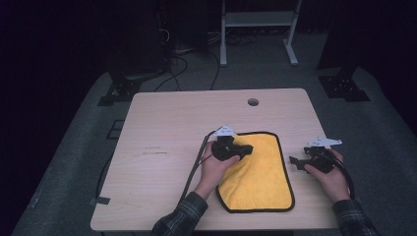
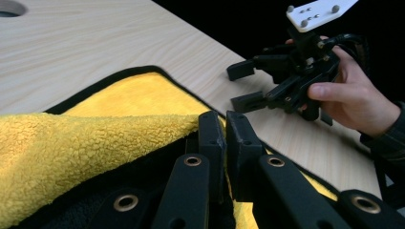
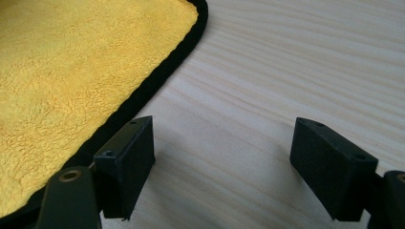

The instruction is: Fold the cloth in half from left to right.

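Observation:
A yellow cloth (image 1: 260, 177) with a black hem lies on the right half of the wooden table (image 1: 172, 123). My left gripper (image 1: 247, 149) sits over its far left part. In the left gripper view this gripper (image 2: 225, 125) is shut on a fold of the cloth (image 2: 95, 143), whose pinched edge is raised off the flat layer. My right gripper (image 1: 295, 161) hovers just right of the cloth, jaws open. In the right gripper view it (image 3: 222, 152) spans bare wood beside the cloth's hem (image 3: 157, 81). The left gripper view also catches the right gripper (image 2: 241, 86), open, in a hand.
A round cable hole (image 1: 253, 102) sits near the table's far edge. The left gripper's cable (image 1: 196, 162) trails across the table toward the front. On the dark floor behind are a white frame's legs (image 1: 223, 49), black stands and loose cables.

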